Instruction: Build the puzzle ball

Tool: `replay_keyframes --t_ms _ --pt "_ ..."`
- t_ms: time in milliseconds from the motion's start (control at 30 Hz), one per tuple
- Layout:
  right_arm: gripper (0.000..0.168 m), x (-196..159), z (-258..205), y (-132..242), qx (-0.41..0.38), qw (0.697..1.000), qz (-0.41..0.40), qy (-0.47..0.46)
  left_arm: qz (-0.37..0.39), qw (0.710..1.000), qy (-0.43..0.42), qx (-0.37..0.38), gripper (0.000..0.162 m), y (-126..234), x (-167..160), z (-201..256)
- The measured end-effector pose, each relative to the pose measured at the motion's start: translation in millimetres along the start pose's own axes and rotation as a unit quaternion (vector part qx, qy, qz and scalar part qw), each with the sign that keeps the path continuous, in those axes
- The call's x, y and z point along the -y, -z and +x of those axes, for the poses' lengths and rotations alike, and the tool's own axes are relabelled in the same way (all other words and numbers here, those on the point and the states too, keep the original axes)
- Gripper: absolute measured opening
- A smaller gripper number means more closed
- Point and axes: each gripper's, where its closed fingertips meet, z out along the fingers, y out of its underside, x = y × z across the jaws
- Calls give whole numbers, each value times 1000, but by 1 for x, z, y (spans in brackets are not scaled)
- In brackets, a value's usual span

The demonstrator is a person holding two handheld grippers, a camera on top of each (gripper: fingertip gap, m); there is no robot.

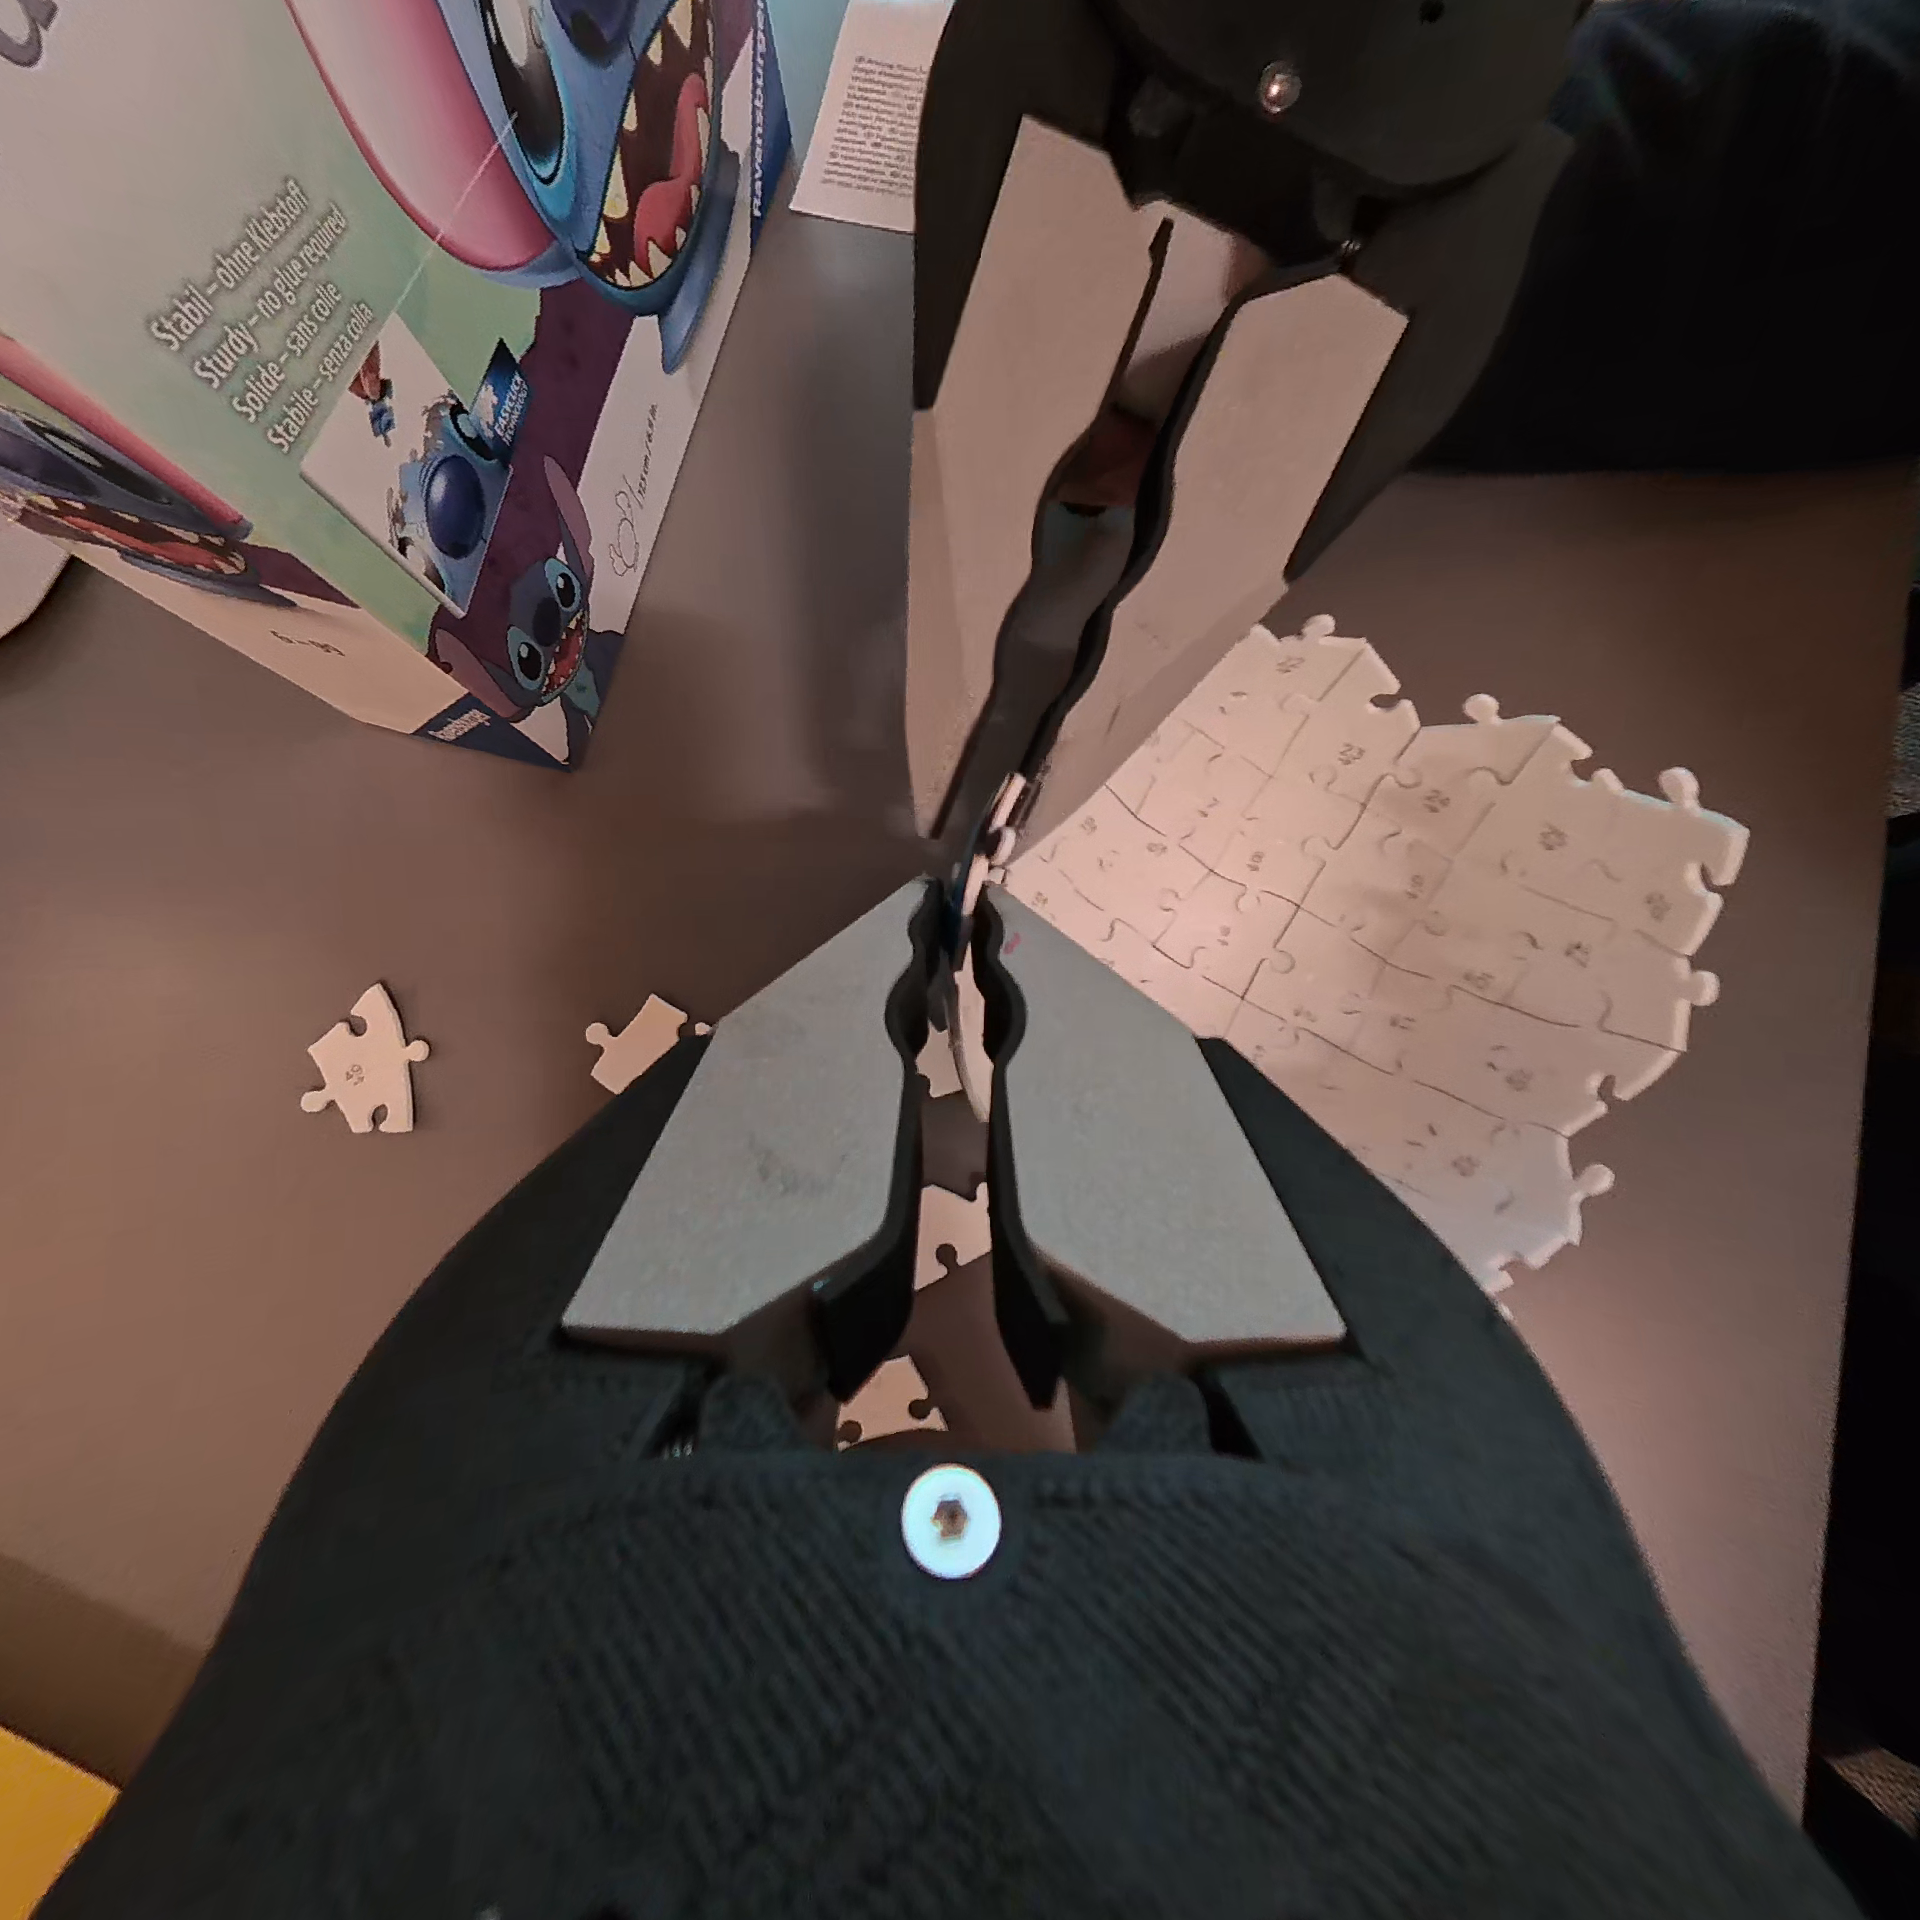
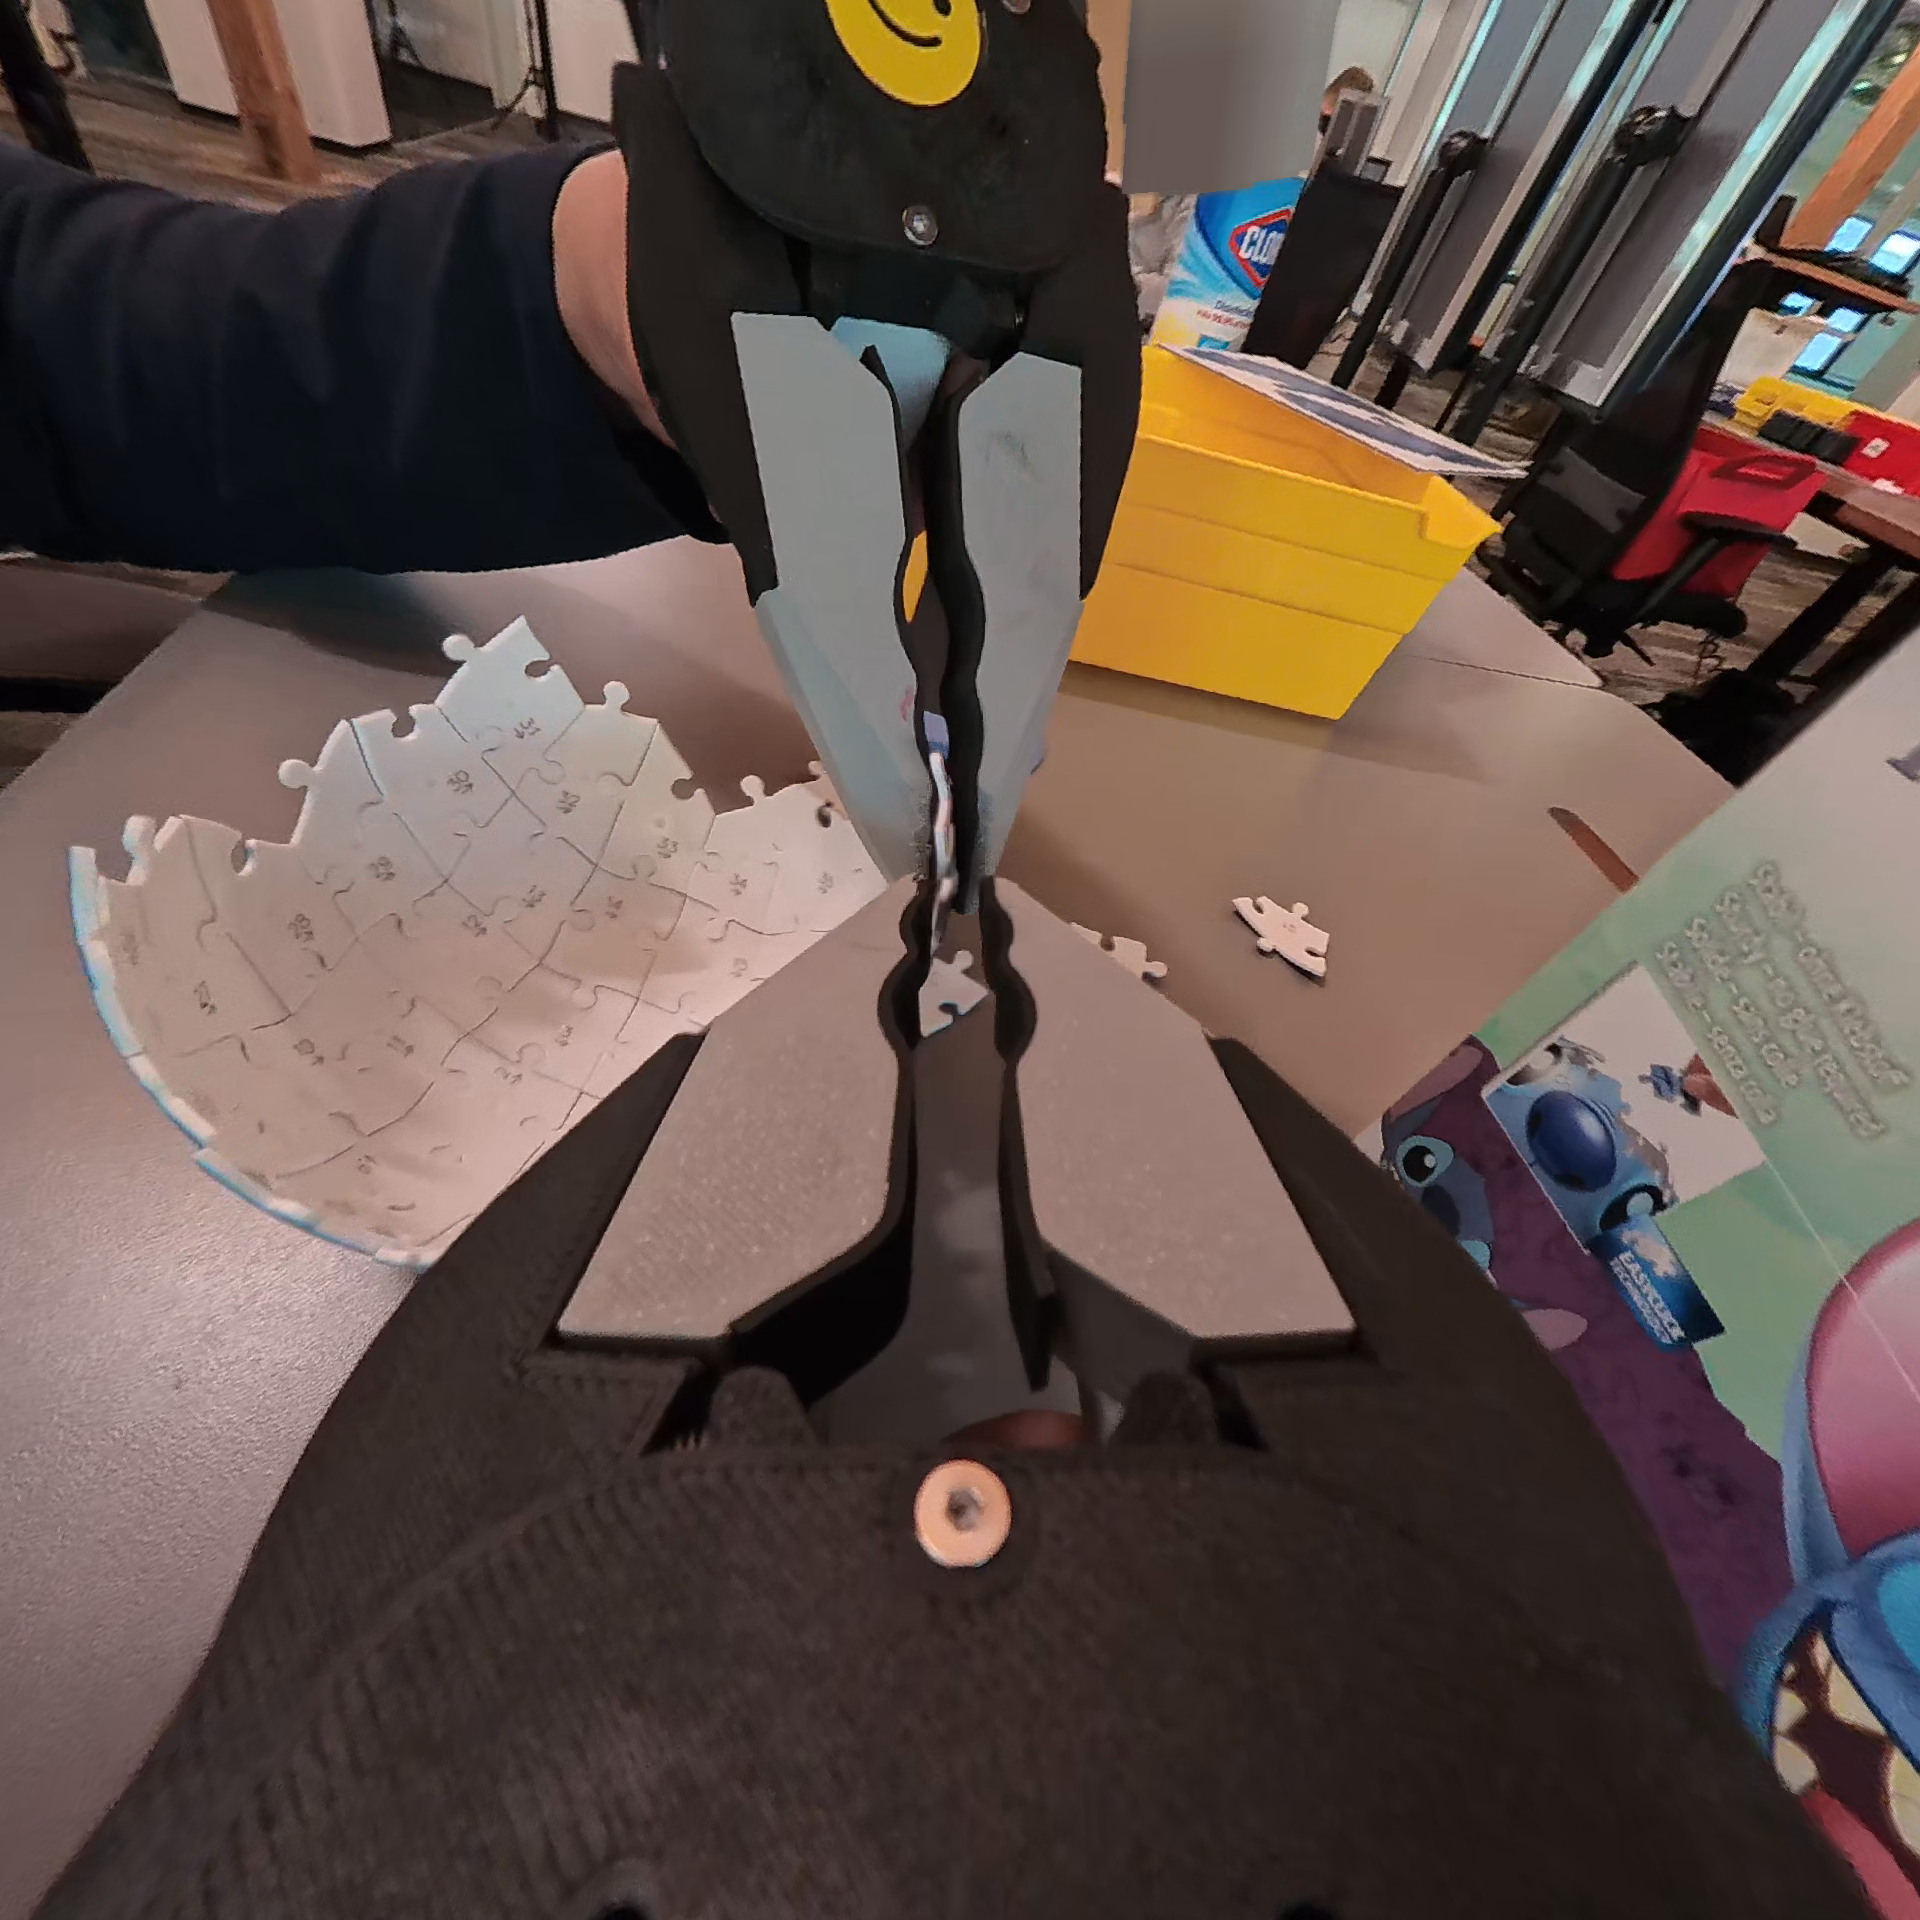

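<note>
My left gripper [image 1: 954,906] is shut on a small puzzle piece [image 1: 952,914] seen edge-on, held above the table. My right gripper [image 2: 951,902] comes in from the opposite side, tip to tip, and is shut on another puzzle piece [image 1: 1004,812]. The two pieces [image 2: 941,821] touch between the tips; I cannot tell whether they are joined. The partly built puzzle ball [image 1: 1403,935], a curved white shell of numbered pieces, lies inside-up on the grey table, beside the grippers. It also shows in the right wrist view [image 2: 416,935].
Loose white pieces [image 1: 364,1060] [image 2: 1283,935] lie on the table [image 1: 208,883] under and beside the grippers. The puzzle box [image 1: 364,364] [image 2: 1714,1143] stands close by. Stacked yellow bins [image 2: 1268,540] sit at the far edge. A person's dark sleeve [image 2: 312,364] holds the left gripper. Less than 4 cm separates the two grippers' tips.
</note>
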Motion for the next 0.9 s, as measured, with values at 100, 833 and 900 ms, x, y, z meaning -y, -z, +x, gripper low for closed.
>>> replay_keyframes --t_ms 100,833,900 --pt "2 -2 -1 -2 13 1000 -11 9 0 1000 -2 1 2 0 0 0" --pt "0 0 -1 -6 15 999 -24 36 9 1000 14 2 5 10 -1 0" --pt "0 0 -1 -6 16 999 -25 33 7 1000 11 6 5 10 -2 0"
